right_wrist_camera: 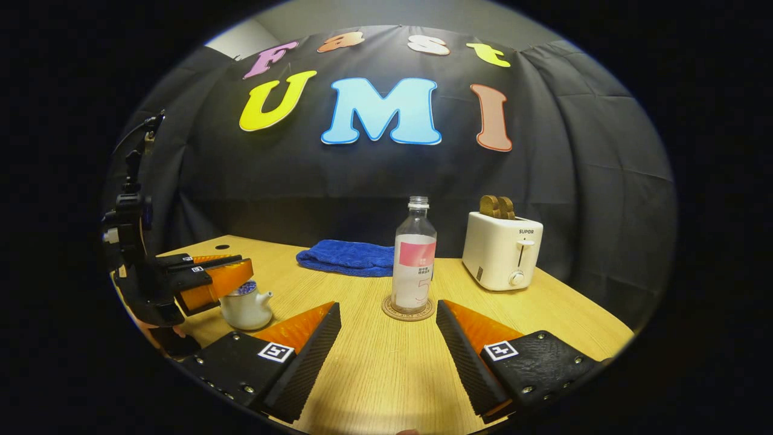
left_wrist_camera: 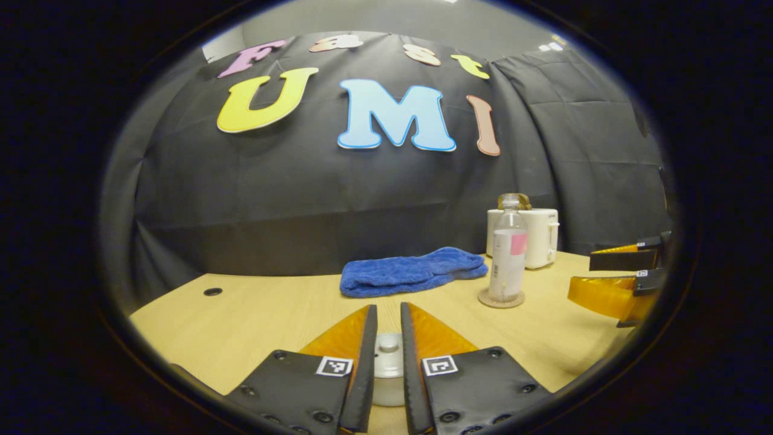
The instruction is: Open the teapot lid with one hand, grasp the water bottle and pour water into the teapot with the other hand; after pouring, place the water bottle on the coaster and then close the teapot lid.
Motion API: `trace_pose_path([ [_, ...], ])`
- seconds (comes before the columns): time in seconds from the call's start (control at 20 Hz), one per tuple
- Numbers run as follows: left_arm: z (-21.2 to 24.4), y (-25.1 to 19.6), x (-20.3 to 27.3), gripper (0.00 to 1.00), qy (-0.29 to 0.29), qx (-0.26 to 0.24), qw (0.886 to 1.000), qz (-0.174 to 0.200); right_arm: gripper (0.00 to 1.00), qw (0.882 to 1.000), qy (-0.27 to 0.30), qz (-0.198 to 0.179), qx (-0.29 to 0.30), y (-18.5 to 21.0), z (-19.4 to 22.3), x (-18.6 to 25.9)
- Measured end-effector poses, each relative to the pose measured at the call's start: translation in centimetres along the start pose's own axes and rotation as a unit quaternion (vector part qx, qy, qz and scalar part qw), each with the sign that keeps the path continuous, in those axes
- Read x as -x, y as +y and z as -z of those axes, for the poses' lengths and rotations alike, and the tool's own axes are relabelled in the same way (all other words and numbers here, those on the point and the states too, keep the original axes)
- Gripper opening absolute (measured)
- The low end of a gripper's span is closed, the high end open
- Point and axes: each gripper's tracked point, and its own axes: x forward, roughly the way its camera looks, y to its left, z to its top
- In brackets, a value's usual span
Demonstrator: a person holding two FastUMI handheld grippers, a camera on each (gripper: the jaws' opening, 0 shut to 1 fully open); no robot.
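My left tongs (left_wrist_camera: 388,338) sit narrowed around the knob of the teapot lid (left_wrist_camera: 388,353), low at six o'clock in the left gripper view. My right tongs (right_wrist_camera: 386,338) hang wide, holding nothing. The water bottle (right_wrist_camera: 414,263) stands upright on the coaster (right_wrist_camera: 408,312) at twelve o'clock from them; the teapot (right_wrist_camera: 244,309) sits on the bench (right_wrist_camera: 386,374) at nine o'clock.

Table (right_wrist_camera: 386,374): light wood-grain top, matt. Water bottle (right_wrist_camera: 414,254): clear glossy plastic w/ paper-looking label. Coaster (right_wrist_camera: 408,313): looks like cork, rough. Towel (right_wrist_camera: 347,257): fluffy blue cloth. Teapot (right_wrist_camera: 246,307): glazed ceramic, shiny. Toaster (right_wrist_camera: 501,251): smooth cream plastic, slight sheen. Booth wall: matt black cloth, creased
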Motion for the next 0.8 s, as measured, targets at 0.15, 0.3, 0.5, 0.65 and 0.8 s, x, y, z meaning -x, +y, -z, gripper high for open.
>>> trace_pose_path([
  [0.15, 0.0, 0.2, 1.3, 0.44, -0.004, -0.005, 1.000, -0.011, 0.99, 1.000, -0.013, 0.000, 0.009, 0.3, -0.6, 0.2],
  [0.3, -1.2, -0.4, 2.5, 0.51, -0.020, 0.004, 1.000, -0.013, 0.98, 0.999, -0.034, -0.001, 0.010, 0.7, -1.6, 0.9],
  [0.5, -2.2, -1.3, 5.1, 0.76, -0.042, 0.000, 0.999, -0.018, 0.98, 0.998, -0.050, 0.004, 0.027, 0.8, -1.5, 2.7],
  [0.65, -1.7, -2.1, 7.4, 0.85, -0.035, 0.011, 0.999, -0.021, 0.98, 0.998, -0.048, 0.005, 0.040, 0.8, -1.0, 4.8],
  [0.8, -1.9, -2.1, 9.8, 0.93, -0.035, 0.018, 0.998, -0.039, 0.98, 0.997, -0.051, 0.010, 0.049, 0.1, -1.3, 7.2],
])
